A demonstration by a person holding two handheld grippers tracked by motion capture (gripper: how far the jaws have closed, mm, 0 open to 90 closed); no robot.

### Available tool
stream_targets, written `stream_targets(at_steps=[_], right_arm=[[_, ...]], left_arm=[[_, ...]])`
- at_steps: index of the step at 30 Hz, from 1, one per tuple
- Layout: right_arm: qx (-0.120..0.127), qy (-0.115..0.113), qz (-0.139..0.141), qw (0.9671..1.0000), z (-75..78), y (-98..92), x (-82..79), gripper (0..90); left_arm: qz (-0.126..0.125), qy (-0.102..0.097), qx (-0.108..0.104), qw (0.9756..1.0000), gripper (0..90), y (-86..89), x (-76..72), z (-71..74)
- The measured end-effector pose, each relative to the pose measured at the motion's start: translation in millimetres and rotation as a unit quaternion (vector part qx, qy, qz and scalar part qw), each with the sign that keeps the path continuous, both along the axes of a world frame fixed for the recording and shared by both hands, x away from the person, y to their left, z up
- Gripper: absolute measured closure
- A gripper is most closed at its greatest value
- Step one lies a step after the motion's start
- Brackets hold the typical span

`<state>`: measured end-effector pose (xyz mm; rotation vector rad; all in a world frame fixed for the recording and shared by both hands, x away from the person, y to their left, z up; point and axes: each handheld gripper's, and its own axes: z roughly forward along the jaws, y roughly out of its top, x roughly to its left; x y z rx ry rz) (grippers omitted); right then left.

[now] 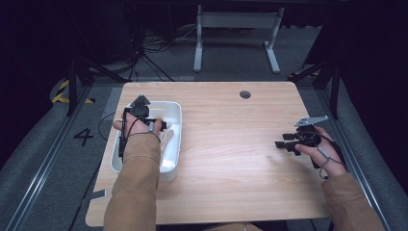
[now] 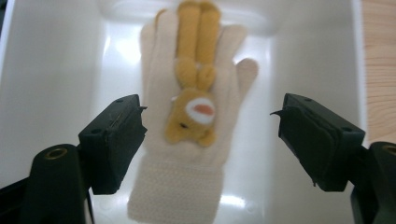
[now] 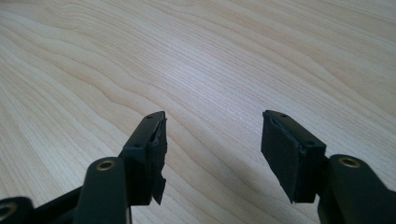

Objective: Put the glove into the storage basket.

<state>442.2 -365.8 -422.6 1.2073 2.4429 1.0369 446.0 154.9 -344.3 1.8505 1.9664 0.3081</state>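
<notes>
Your left gripper hangs over the white bin with its jaws spread wide and nothing between them — the cream glove lies flat on the bin floor below, a small tan plush toy resting along it. By my reading the placing step is done and the pads touch nothing. Next move: lift clear without snagging the glove's cuff. Your right gripper rests idle over bare wooden table at the right edge — jaws open, empty.
</notes>
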Motion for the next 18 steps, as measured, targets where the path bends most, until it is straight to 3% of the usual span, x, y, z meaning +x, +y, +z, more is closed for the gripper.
stream_targets(at_steps=[3,8,14,18], right_arm=[[0.000,0.001,0.000,1.0000,0.2,-0.7,-0.6,41.4],[0.002,0.000,0.000,1.0000,0.9,-1.3,-1.3,41.4],[0.000,0.001,0.003,1.0000,0.1,-0.1,-1.6,41.4],[0.002,-0.001,0.003,1.0000,0.3,-1.4,-2.3,41.4]], left_arm=[[-0.026,-0.033,0.000,0.9991,20.6,-1.2,-3.6,13.0],[-0.049,-0.064,-0.008,0.9967,20.7,-1.2,-9.5,26.4],[-0.100,-0.111,-0.040,0.9880,25.4,-9.0,-14.1,35.5],[-0.140,-0.132,-0.036,0.9807,26.4,-22.1,-19.2,41.5]])
